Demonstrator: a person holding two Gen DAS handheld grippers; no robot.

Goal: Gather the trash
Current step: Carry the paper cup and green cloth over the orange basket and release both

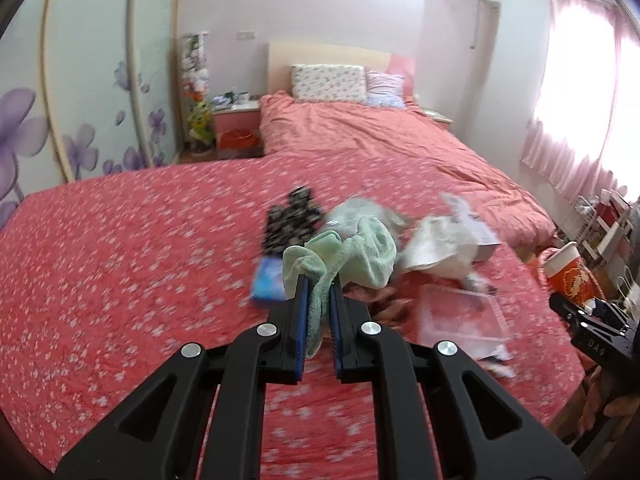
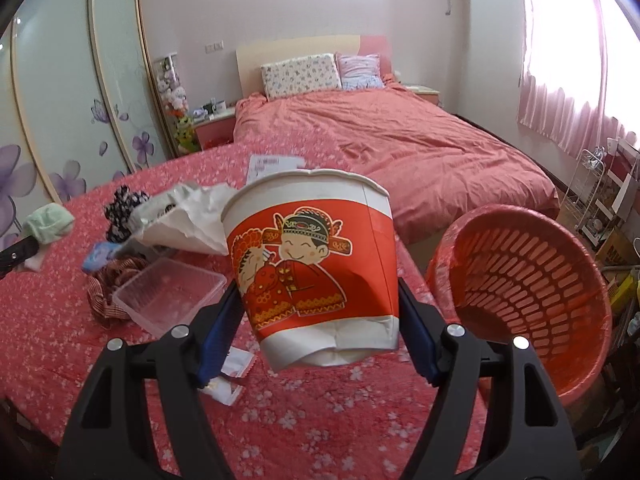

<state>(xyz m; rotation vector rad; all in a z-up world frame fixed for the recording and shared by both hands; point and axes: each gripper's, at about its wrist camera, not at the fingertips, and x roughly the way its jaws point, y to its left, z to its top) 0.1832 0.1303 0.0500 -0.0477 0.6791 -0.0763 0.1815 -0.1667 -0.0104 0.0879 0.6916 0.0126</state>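
My left gripper (image 1: 319,284) is shut on a pale green cloth (image 1: 352,256) and holds it above the red flowered cover; it also shows in the right wrist view (image 2: 48,220). My right gripper (image 2: 320,300) is shut on a red and white paper noodle cup (image 2: 312,264) with a cartoon couple, held above the cover just left of a red slotted basket (image 2: 520,284). The cup also shows at the right in the left wrist view (image 1: 564,268). On the cover lie a clear plastic tray (image 2: 168,300), crumpled white paper (image 2: 188,224), a blue packet (image 1: 268,276) and small white wrappers (image 2: 232,376).
A black patterned cloth (image 1: 292,216) and a red striped cloth (image 2: 108,292) lie among the litter. A bed (image 1: 360,132) with pillows stands behind, a nightstand (image 1: 236,128) at its left. Wardrobe doors (image 2: 68,100) line the left wall. A rack (image 2: 600,200) stands under the curtained window.
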